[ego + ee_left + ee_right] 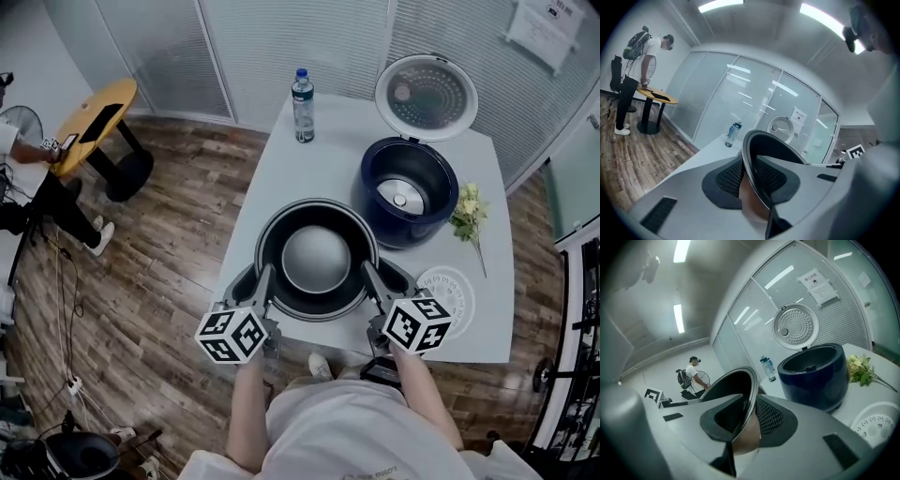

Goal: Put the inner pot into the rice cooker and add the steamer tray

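Note:
The dark inner pot (317, 258) hangs above the near part of the white table (309, 173), held by its rim on both sides. My left gripper (266, 283) is shut on the pot's left rim (751, 180). My right gripper (368, 279) is shut on the right rim (750, 406). The navy rice cooker (410, 192) stands open to the right and farther back, its round lid (427, 97) upright behind it. It shows in the right gripper view as the cooker (813, 376). The white perforated steamer tray (448, 292) lies flat at the table's near right.
A clear water bottle (302, 105) stands at the table's far side. A sprig of pale flowers (469, 217) lies right of the cooker. A person (635, 79) leans over a small yellow round table (94, 122) at the left. Wood floor surrounds the table.

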A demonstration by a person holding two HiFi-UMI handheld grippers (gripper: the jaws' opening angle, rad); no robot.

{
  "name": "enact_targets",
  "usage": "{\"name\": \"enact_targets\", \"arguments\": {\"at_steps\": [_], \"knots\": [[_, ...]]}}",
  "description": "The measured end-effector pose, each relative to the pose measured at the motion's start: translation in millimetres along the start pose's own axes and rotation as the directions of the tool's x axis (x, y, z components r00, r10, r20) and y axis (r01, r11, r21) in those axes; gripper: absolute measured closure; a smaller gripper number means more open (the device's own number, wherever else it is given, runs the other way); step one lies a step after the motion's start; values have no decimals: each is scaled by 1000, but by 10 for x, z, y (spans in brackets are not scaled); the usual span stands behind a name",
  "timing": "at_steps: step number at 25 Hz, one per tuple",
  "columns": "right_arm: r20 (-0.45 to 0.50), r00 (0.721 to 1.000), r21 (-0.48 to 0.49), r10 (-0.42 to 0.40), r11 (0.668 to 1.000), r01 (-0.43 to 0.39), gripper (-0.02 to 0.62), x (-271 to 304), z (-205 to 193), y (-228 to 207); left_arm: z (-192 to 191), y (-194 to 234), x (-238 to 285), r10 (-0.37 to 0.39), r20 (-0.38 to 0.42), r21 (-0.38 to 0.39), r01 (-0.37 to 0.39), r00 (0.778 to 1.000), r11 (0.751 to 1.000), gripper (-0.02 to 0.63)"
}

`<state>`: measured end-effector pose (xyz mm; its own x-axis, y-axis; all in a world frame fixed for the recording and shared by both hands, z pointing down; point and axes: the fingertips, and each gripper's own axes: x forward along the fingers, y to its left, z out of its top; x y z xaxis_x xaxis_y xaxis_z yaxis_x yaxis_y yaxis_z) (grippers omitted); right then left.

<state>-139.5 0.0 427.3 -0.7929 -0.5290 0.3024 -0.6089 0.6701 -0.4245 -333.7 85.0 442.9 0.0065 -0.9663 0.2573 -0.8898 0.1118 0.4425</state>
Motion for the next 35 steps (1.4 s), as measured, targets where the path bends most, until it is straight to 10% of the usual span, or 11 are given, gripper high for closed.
{"name": "enact_targets", "arguments": {"at_steps": [35], "knots": [[264,962,-32,-76,996,87,502,-697,1278,-395,890,-1215,657,-251,92,96,242,964,965,523]]}}
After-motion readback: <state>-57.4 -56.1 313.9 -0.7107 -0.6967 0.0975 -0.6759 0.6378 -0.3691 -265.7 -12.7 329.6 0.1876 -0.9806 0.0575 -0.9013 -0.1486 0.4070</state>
